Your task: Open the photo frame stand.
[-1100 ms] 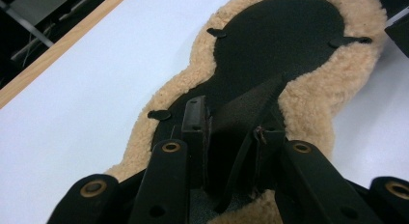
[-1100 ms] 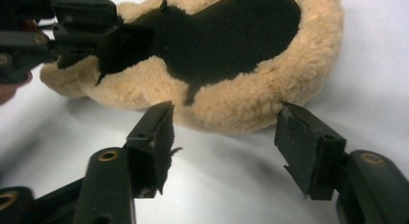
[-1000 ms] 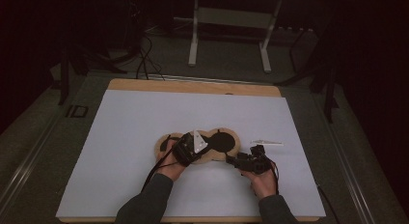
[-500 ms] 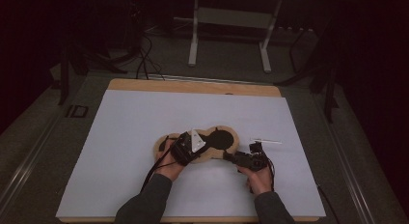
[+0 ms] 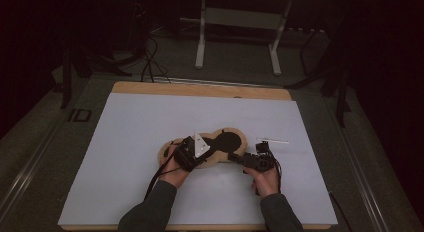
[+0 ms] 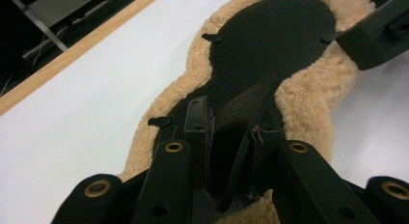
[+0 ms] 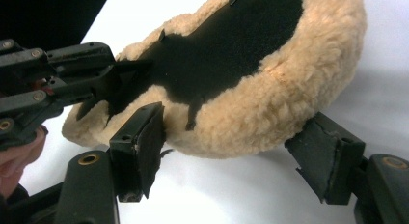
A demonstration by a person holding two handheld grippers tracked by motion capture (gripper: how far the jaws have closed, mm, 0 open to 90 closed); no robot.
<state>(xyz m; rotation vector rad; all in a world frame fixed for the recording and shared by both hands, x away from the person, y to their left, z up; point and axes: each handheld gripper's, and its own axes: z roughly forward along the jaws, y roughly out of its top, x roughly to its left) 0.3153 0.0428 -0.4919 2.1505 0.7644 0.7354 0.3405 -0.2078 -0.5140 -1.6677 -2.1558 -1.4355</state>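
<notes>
On the white sheet [image 5: 140, 142] covering the table, a tan fleece pad with a black inner face [image 5: 222, 144] lies near the middle, slightly toward the near edge. The high view gives the layout: the left gripper [image 5: 189, 153] sits over the pad's left lobe, and the right gripper [image 5: 239, 157] sits at the near edge of its right lobe. A thin white strip [image 5: 272, 141] lies just right of the pad, apart from it.

The left gripper view [image 6: 234, 132] supplies what the high view cannot: a raised fold of the pad's black fabric [image 6: 238, 113] stands between the two jaws, which are clamped on it. The far lobe of the pad stretches beyond, with the right gripper's jaw touching its right rim.

The right gripper view [image 7: 241, 151] shows its jaws spread wide, having just been opening further. The fleecy rim of the pad [image 7: 270, 103] lies in the gap between them; the left pad sits against the fleece, the right one stands clear, so nothing is gripped. The left gripper appears at the far left of that view, closed on the black fabric.
</notes>
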